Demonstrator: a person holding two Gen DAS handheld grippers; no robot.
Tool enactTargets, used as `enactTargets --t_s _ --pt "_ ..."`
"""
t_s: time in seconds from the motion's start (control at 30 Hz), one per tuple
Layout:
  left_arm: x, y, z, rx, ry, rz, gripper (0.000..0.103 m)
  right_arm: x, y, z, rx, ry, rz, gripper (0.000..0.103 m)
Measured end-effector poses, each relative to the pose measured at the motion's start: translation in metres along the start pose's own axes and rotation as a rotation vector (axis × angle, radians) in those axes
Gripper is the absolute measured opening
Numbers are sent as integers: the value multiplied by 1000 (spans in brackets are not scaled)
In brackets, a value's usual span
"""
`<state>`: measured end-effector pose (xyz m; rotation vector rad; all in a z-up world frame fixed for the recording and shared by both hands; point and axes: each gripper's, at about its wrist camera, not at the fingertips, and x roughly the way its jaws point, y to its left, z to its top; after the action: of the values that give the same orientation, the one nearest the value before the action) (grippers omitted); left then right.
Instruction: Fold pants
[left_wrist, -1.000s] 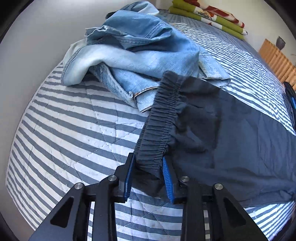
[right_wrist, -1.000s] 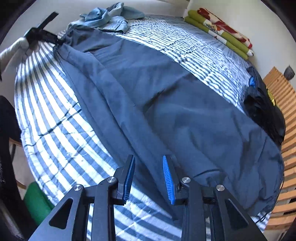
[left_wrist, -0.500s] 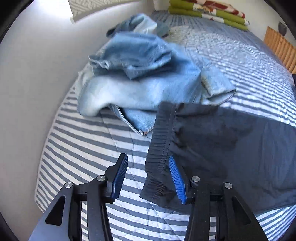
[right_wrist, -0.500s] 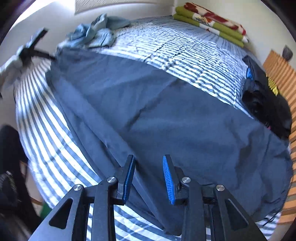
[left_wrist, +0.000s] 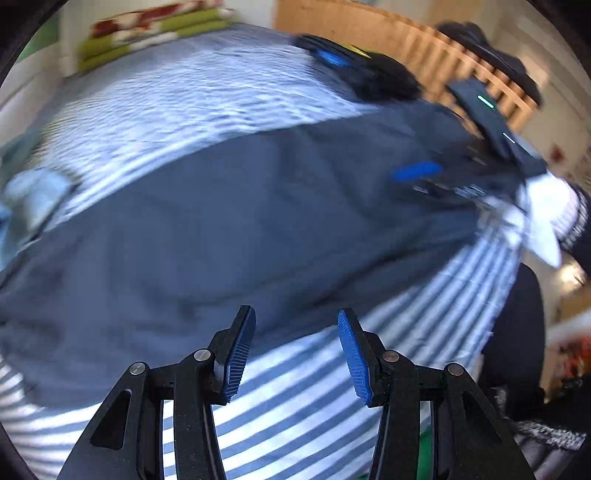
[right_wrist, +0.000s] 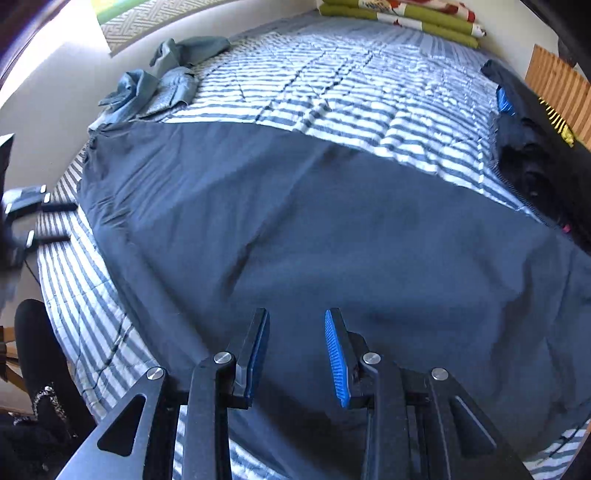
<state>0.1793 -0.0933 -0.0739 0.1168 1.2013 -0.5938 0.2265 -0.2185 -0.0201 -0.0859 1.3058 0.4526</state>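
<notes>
The dark blue pants (right_wrist: 314, 229) are spread flat across the striped bedspread (right_wrist: 332, 92). The left gripper (left_wrist: 295, 354) is held over the near edge of the pants, jaws parted, nothing caught between them. The right gripper (right_wrist: 297, 358) is kept slightly open above the fabric, nothing pinched either.

The dark navy pants (right_wrist: 332, 236) lie spread flat across the near half of the striped bed (right_wrist: 351, 96), running from one side edge to the other. The cloth is mostly smooth, with shallow creases fanning from the middle. Their near edge follows the bed's front border, leaving a strip of stripes bare.
</notes>
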Motion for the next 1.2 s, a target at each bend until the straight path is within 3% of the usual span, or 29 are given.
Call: enactTargets --t_s 0.1,0.17,0.27,0.4,0.53,0.67,0.83,1.07,1.2 --pt "38 -27 11 38 61 -54 50 21 -9 8 50 39 41 26" --pt "56 -33 15 43 91 -55 50 31 -12 13 38 29 -14 17" --pt "63 -26 22 -3 101 -67 49 32 -19 20 64 -6 -46 15" --pt "53 -23 30 21 58 14 49 30 -18 18 35 -15 -68 15" --pt "57 -10 40 27 78 28 49 -6 -10 7 32 -108 -79 15" --pt "61 7 46 33 91 12 49 -54 33 -27 -108 -183 32 15" --pt "63 12 49 -1 89 -4 49 -23 83 -54 -309 -73 -24 15" --pt "63 21 51 -34 96 -16 49 9 97 -48 -376 -44 -78 19" --pt "62 25 52 -47 88 -21 49 16 100 -48 -418 -43 -155 19"
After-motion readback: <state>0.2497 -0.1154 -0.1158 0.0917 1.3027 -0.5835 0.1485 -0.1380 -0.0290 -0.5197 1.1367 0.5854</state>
